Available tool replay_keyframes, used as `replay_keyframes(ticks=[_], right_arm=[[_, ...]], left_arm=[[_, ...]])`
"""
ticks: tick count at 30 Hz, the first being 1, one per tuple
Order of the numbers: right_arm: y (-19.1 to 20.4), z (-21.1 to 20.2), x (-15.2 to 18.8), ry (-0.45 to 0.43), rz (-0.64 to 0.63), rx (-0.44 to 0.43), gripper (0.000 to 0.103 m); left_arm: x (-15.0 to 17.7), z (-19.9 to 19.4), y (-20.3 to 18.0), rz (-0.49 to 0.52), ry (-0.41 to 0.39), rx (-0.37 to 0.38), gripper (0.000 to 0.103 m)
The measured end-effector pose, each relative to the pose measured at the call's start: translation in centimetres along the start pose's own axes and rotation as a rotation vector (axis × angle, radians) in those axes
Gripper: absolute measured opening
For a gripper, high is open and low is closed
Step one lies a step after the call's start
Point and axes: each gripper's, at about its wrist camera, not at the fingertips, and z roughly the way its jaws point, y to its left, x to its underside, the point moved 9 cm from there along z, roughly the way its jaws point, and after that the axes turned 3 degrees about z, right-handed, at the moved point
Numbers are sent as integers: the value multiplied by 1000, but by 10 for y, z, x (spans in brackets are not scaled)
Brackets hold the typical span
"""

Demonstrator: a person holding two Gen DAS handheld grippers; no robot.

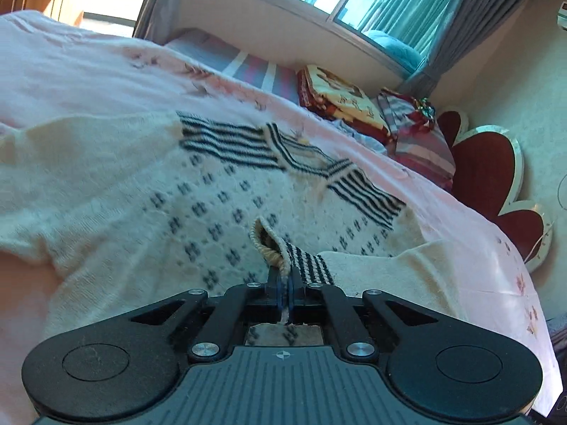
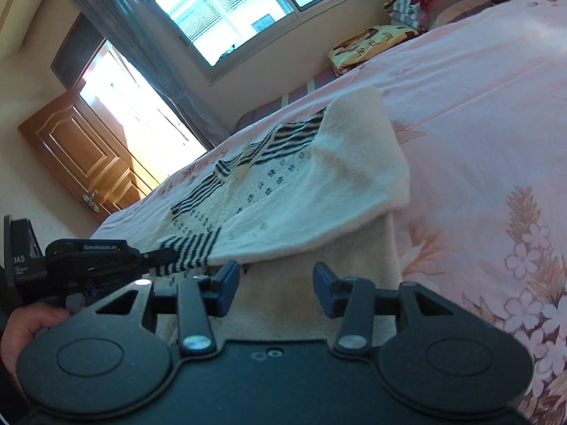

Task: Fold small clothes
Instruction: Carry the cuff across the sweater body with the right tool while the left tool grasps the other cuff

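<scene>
A small cream knit sweater (image 1: 226, 194) with dark stripes and dotted motifs lies on a pink bed. My left gripper (image 1: 285, 276) is shut on the sweater's striped sleeve cuff (image 1: 304, 258) and holds it over the sweater's body. In the right wrist view the left gripper (image 2: 166, 255) shows at the left, pinching the striped cuff (image 2: 191, 251). The sweater (image 2: 301, 191) has its right sleeve folded over the body. My right gripper (image 2: 274, 283) is open and empty, just above the sweater's lower cream part.
The pink floral bedsheet (image 2: 478, 124) spreads around the sweater. Folded blankets and pillows (image 1: 354, 102) are stacked at the head of the bed by a red headboard (image 1: 489, 170). A window (image 2: 230, 3) and a wooden door (image 2: 78, 156) lie beyond.
</scene>
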Motion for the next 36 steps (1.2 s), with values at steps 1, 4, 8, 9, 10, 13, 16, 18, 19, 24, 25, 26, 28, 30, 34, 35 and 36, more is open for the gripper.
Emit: replay_keyframes(ticks=[1, 4, 8, 9, 10, 13, 16, 18, 19, 24, 25, 26, 28, 30, 34, 35, 36], right_arm=[[-4, 1, -2, -2, 40, -16, 48], [-15, 6, -7, -11, 150, -50, 50], [-27, 17, -20, -30, 284, -109, 50], [-31, 21, -24, -33, 329, -125, 50], [-34, 24, -27, -35, 362, -131, 50], [-49, 37, -38, -60, 428, -108, 50], [-60, 46, -47, -81, 452, -85, 47], [-65, 51, -51, -91, 460, -83, 45], [-65, 53, -52, -95, 456, -81, 45], [-73, 56, -52, -130, 486, -1, 8], [-82, 57, -47, -121, 525, 11, 4], [-84, 57, -45, -122, 549, -7, 4], [-79, 53, -45, -93, 501, 6, 5], [-65, 41, -50, -80, 386, 10, 19], [-48, 29, -71, -120, 173, 34, 37], [-50, 37, -79, -102, 154, 34, 37], [-52, 45, -83, -78, 145, 38, 36]], left_arm=[[-3, -4, 9, -1, -4, -15, 3], [-3, -11, 38, -22, 6, -59, 3], [7, -7, 60, -67, 30, -69, 3], [9, -6, 60, -66, 32, -70, 3], [10, -5, 61, -71, 32, -70, 3], [13, 0, 61, -71, 37, -71, 3], [15, 2, 59, -68, 44, -68, 3], [15, 5, 58, -64, 52, -68, 3], [16, 6, 58, -61, 55, -68, 3], [15, 7, 59, -47, 39, -90, 3], [14, 7, 59, -40, 34, -100, 3], [14, 10, 59, -33, 40, -105, 3], [15, 14, 58, -11, 52, -116, 3], [16, 16, 59, -7, 53, -114, 3], [17, 16, 60, -17, 48, -107, 3], [17, 16, 60, -16, 47, -108, 3], [17, 16, 60, -15, 48, -108, 3]])
